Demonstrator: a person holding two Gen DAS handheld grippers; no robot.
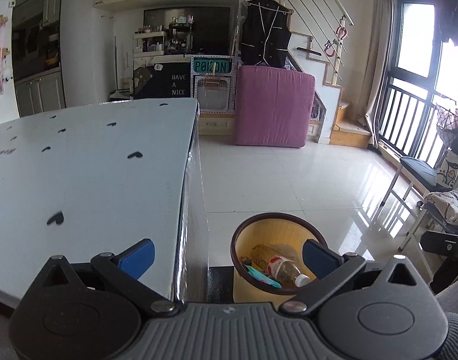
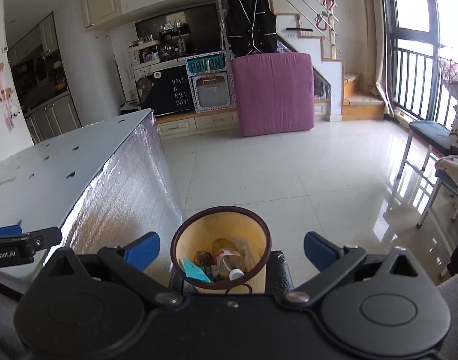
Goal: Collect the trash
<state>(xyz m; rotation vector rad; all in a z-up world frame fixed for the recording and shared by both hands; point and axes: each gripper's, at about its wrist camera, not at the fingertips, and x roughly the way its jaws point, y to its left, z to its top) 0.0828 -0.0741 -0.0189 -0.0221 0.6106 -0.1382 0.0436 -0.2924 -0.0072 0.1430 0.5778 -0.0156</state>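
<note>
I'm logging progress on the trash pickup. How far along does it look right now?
Mostly done, it seems. The bin already holds a plastic bottle, a teal packet and other scraps. Both the left tongs and right tongs are open and empty. The tabletop shows no trash in view, so little appears left.

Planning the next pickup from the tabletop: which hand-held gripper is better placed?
Left, probably. The left hand-held gripper hangs open across the table edge; the right hand-held gripper sits open over the trash bin.
</note>
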